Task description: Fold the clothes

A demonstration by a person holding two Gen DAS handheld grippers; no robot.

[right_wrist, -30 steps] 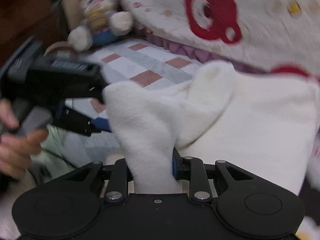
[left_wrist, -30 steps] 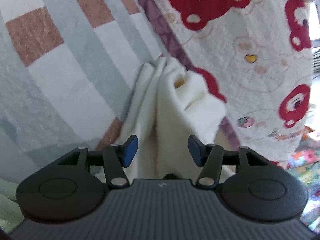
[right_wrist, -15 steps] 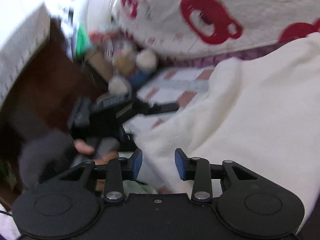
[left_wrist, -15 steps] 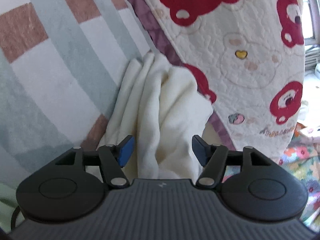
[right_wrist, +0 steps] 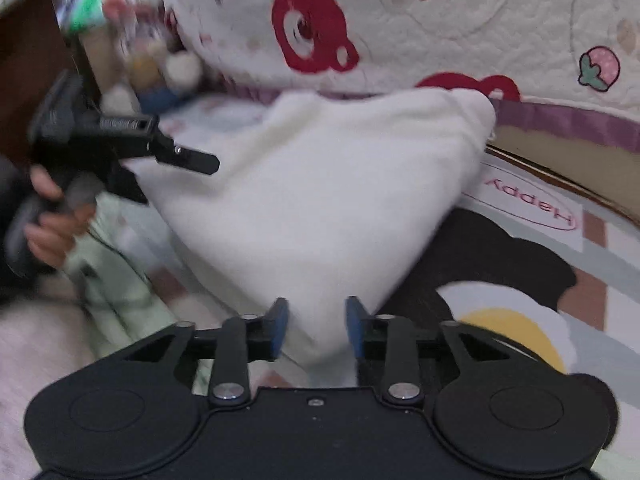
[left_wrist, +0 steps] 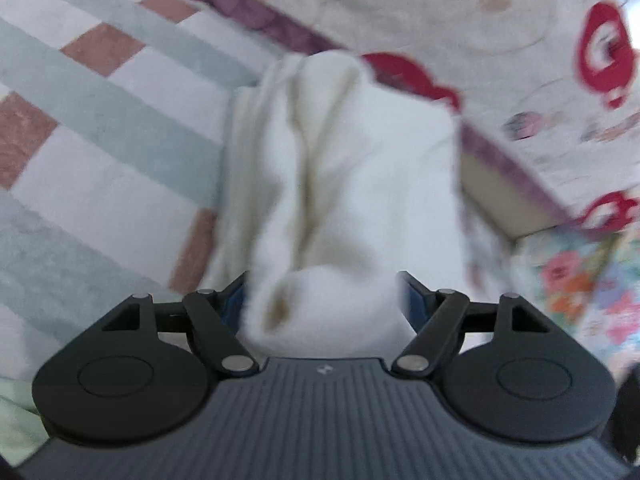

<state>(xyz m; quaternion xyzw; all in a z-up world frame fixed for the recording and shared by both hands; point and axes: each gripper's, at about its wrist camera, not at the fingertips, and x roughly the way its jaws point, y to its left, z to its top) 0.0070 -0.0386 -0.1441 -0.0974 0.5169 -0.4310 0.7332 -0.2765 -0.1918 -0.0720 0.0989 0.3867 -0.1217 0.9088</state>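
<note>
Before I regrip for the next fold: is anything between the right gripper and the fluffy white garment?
Nothing visible. The fluffy white garment lies directly between the right gripper's open blue pads, its corner reaching into the gap.

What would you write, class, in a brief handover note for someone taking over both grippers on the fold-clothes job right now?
Left gripper: jaws wide and just been opening; a bunched fold of the cream fleece garment sits between them, no clear pinch.
Right gripper: open, just opened; the garment's lower corner lies between the pads, unpressed.
Garment: on the checked blanket, against the bear-print quilt.
Done: folded into a rough bundle, both grips let go.
Left: square up the edges, flatten the bundle, then move to the pale green garment.
</note>
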